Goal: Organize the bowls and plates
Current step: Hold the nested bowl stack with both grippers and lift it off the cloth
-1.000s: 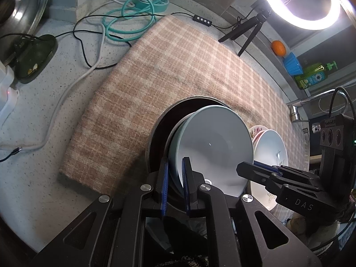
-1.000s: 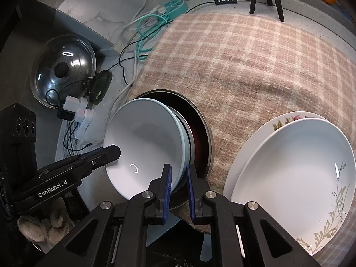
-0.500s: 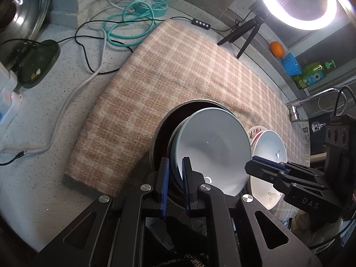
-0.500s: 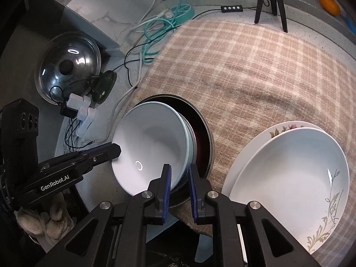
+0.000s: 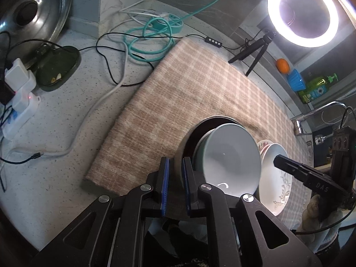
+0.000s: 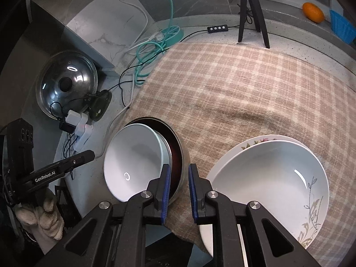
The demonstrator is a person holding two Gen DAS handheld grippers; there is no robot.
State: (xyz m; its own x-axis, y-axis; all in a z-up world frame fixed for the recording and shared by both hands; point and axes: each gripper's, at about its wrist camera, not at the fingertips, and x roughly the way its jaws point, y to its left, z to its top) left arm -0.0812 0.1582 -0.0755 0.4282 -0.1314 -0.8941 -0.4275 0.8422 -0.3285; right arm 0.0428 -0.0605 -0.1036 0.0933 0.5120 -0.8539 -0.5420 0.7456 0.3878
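A stack of pale blue-white bowls (image 5: 231, 155) sits tilted inside a dark metal bowl (image 5: 189, 140) on the plaid cloth (image 5: 189, 93). It also shows in the right wrist view (image 6: 133, 160), inside the metal bowl (image 6: 180, 155). Two white flowered plates (image 6: 267, 184) are stacked to its right, also seen in the left wrist view (image 5: 276, 178). My left gripper (image 5: 174, 166) is slightly open and empty, just left of the metal bowl's rim. My right gripper (image 6: 179, 173) is slightly open and empty, its jaws on either side of the metal bowl's near rim.
A pot lid (image 6: 66, 84), a green dish (image 5: 57, 69), power adapters (image 5: 20, 89) and coiled cables (image 5: 146, 37) lie on the counter at left. A ring light (image 5: 302, 13) on a tripod (image 6: 251, 11), an orange (image 6: 312, 11) and a soap bottle (image 5: 316, 89) stand behind.
Both grippers let go of the bowl rims, opened a little and drew back. The left gripper shifted left, the right gripper shifted right; the bowls stay in the metal bowl.
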